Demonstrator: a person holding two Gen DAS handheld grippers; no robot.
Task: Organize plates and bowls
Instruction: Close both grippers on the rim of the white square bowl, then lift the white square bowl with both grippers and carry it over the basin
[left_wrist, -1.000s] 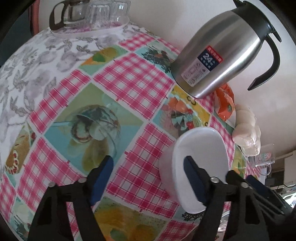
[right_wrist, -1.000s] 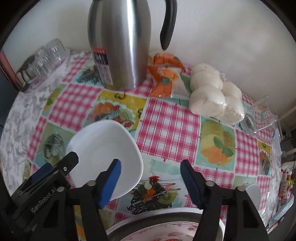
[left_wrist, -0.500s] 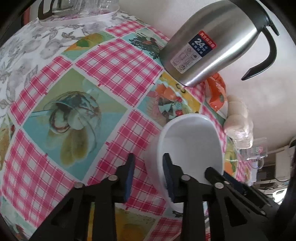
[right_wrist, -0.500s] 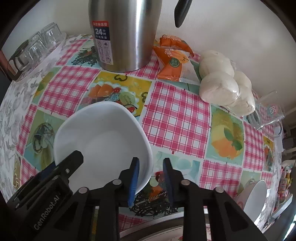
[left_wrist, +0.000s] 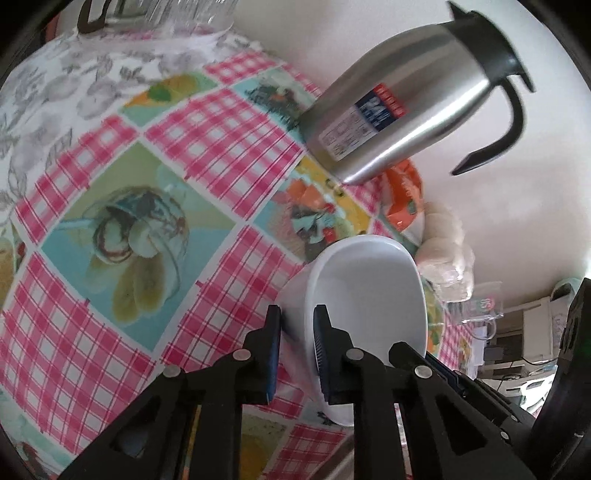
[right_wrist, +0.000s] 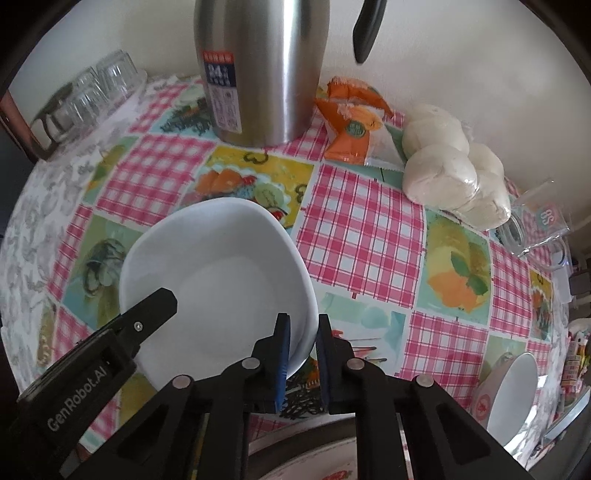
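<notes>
Both hand-held grippers just closed on white bowl (right_wrist: 218, 280): left hand-held gripper (left_wrist: 295, 332) pinches left rim, right hand-held gripper (right_wrist: 303, 332) right rim. Bowl on counter (right_wrist: 365, 236), near jug (right_wrist: 258, 66). Next: lift together, level.

Our right tongs (right_wrist: 300, 332) have just closed on the white bowl's (right_wrist: 218, 280) near rim; our left tongs (right_wrist: 147, 310) reach inside it, above the checked counter (right_wrist: 362, 236).
</notes>
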